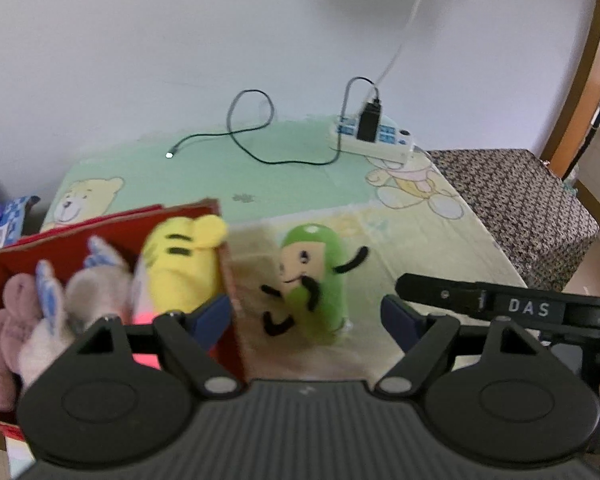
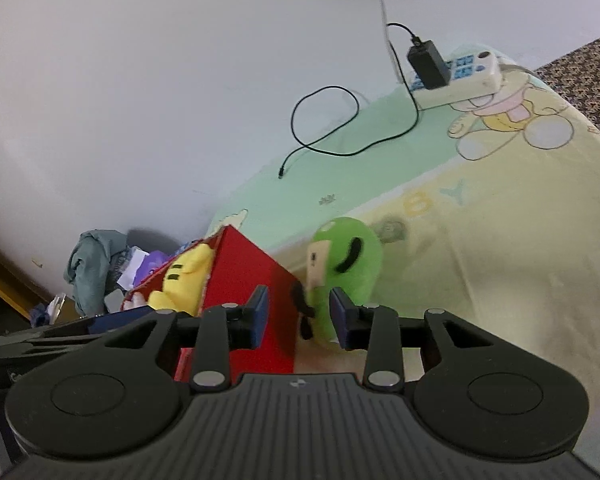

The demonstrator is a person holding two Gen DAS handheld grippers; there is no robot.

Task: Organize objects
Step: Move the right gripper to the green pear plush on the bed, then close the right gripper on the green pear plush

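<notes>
Both black ribbed hand-held grippers stand spread and empty: the left hand-held gripper [image 1: 306, 318] has its blue pads wide apart, and the right hand-held gripper [image 2: 299, 317] is narrower, one pad before the box wall, the other beside the toy. Just ahead, a rounded green plush toy [image 1: 320, 280] with thin black limbs stands on the bench [image 1: 440, 236], covered in a soft bear-printed cloth, next to a red cardboard box [image 2: 256, 276] holding a fuzzy yellow plush [image 1: 184, 268] and pale grey-pink plush animals [image 1: 40, 320]. Farther back lie a looped black cable [image 1: 252, 136] and a white power strip [image 1: 374, 140].
</notes>
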